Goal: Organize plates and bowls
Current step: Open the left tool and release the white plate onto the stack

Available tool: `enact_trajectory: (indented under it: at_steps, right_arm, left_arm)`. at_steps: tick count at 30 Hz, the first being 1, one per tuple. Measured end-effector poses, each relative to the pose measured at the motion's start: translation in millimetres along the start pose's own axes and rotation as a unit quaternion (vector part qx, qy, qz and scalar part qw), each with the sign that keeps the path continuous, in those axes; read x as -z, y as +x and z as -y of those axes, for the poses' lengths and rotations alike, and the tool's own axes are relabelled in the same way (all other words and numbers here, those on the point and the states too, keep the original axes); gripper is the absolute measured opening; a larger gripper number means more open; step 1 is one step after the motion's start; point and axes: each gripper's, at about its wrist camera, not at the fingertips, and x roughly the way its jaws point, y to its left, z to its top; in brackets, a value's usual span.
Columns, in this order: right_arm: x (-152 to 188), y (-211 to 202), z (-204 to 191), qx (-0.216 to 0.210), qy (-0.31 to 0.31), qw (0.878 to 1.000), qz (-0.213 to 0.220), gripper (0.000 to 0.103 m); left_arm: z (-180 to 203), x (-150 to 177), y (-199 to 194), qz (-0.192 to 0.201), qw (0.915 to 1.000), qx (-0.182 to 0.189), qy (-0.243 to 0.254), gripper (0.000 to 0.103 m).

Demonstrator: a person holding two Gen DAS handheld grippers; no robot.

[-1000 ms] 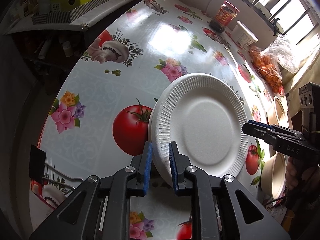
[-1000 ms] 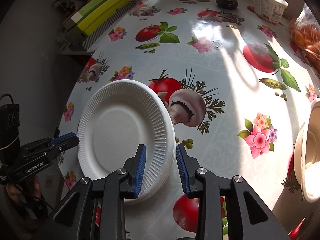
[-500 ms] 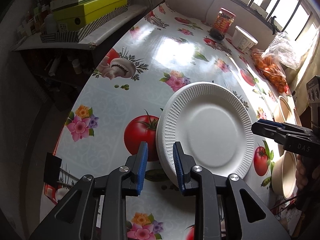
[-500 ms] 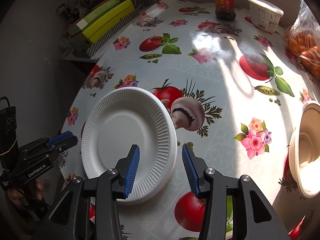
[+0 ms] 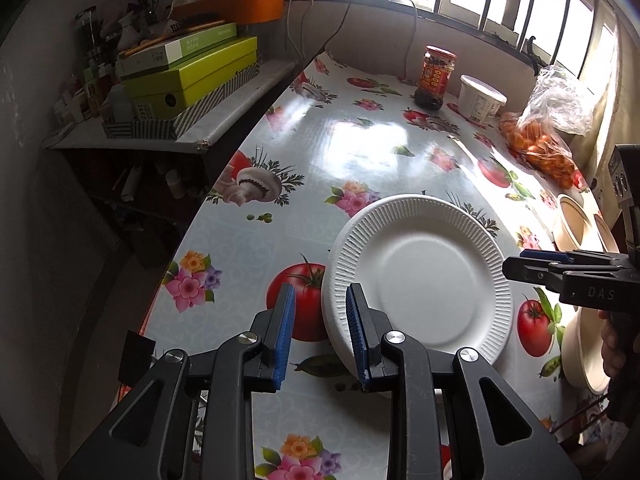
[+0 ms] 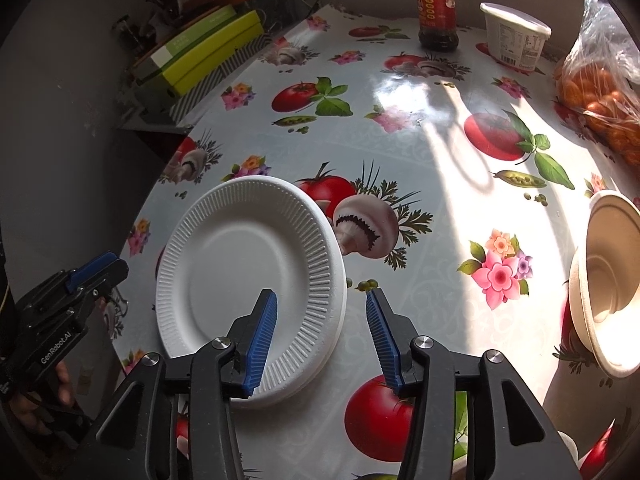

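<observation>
A stack of white ribbed paper plates [image 5: 424, 276] lies flat on the flowered tablecloth; it also shows in the right wrist view [image 6: 248, 280]. My left gripper [image 5: 320, 336] is open and empty, above the stack's left rim. My right gripper [image 6: 322, 340] is open and empty, above the stack's near right rim. Beige bowls [image 5: 576, 224] sit at the table's right side, and one beige bowl [image 6: 608, 280] shows at the right edge of the right wrist view.
A sauce jar [image 5: 434, 78], a white tub [image 5: 480, 98] and a bag of oranges [image 5: 548, 136] stand at the far side by the window. A side shelf with green boxes [image 5: 188, 76] is to the left. The table edge [image 5: 160, 280] curves on the left.
Both grippers have opened wider and pulled back and up from the plate stack. The plates stay flat on the table.
</observation>
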Motion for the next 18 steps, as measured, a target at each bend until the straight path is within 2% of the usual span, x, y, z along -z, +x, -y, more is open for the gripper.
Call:
enact_trajectory:
  at_steps: [11, 18]
  right_arm:
    - [5, -19, 2, 0.021, 0.010, 0.999, 0.040, 0.059]
    - [9, -25, 7, 0.039, 0.013, 0.998, 0.056, 0.063]
  left_arm:
    - [21, -5, -13, 0.033, 0.9993, -0.004, 0.018, 0.027]
    - [31, -7, -13, 0.033, 0.9992, 0.003, 0.022, 0.027]
